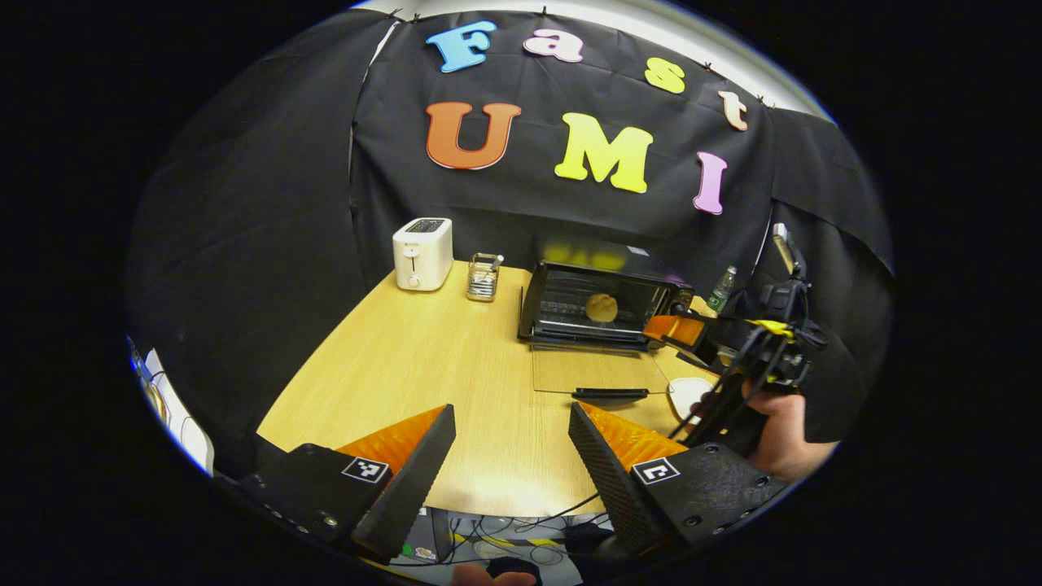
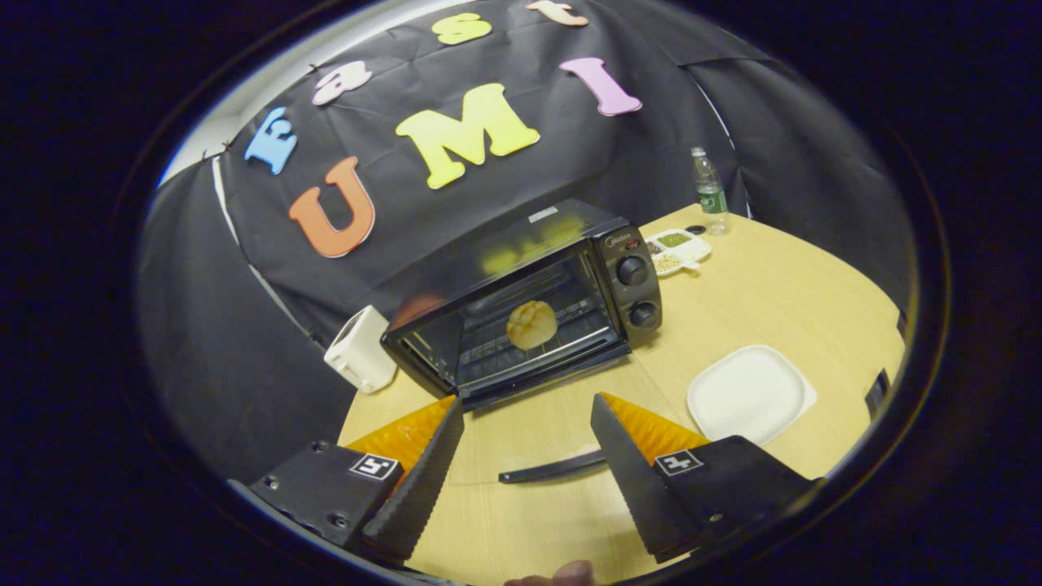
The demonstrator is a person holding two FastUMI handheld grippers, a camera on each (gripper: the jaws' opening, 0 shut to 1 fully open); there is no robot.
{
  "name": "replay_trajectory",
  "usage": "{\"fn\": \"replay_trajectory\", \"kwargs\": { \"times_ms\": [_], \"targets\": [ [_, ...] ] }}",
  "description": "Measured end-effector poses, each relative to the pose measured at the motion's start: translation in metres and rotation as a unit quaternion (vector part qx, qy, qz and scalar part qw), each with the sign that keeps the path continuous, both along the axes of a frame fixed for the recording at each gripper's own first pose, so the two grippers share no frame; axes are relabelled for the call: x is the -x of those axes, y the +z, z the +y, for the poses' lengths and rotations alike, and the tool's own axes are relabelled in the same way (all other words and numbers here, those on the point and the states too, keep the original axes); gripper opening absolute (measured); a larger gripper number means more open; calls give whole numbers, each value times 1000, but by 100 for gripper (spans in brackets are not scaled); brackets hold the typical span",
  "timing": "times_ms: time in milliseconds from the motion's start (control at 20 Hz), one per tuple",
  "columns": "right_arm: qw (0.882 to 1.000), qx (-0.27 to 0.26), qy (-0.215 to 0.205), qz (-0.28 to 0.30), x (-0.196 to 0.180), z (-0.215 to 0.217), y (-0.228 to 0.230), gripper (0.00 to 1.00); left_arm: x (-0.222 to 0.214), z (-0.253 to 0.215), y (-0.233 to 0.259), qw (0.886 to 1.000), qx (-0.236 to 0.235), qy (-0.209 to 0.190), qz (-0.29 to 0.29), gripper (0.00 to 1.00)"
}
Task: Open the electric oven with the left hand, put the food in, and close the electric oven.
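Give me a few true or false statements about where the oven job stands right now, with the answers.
1. The oven door is shut. False: it lies folded down, open.
2. The bun sits on the rack inside the oven. True.
3. The right gripper holds the bun. False: it is open and empty.
4. The white plate is bare. True.
5. The left gripper grips the door handle. False: it is open, short of the handle.

Left claw (image 1: pixel 511 456) fingers spread, right claw (image 2: pixel 527 456) likewise, both empty
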State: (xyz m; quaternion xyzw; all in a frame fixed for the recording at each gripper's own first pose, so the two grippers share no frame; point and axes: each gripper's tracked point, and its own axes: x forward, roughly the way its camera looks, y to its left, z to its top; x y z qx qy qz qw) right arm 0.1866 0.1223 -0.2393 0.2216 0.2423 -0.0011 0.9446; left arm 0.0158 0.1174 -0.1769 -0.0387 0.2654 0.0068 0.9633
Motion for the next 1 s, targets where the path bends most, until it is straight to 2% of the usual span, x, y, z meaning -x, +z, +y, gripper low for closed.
{"fn": "replay_trajectory", "kwargs": {
  "times_ms": [200, 350, 600, 800, 1000],
  "targets": [
    [998, 49, 33, 8, 41, -22, 4, 96, -5, -24, -20, 1000, 8, -12, 10, 93],
    [992, 112, 53, 5, 66, -47, 13, 96, -14, -45, -35, 999, 15, -28, 15, 93],
    [981, 177, 79, 8, 97, -83, 23, 96, -33, -84, -75, 997, 20, -58, 44, 95],
    [973, 218, 77, 4, 105, -122, 30, 96, -47, -118, -119, 994, 34, -69, 79, 95],
    [974, 219, 59, 23, 103, -167, 29, 96, -73, -143, -164, 991, 38, -64, 114, 95]
  ]
}}
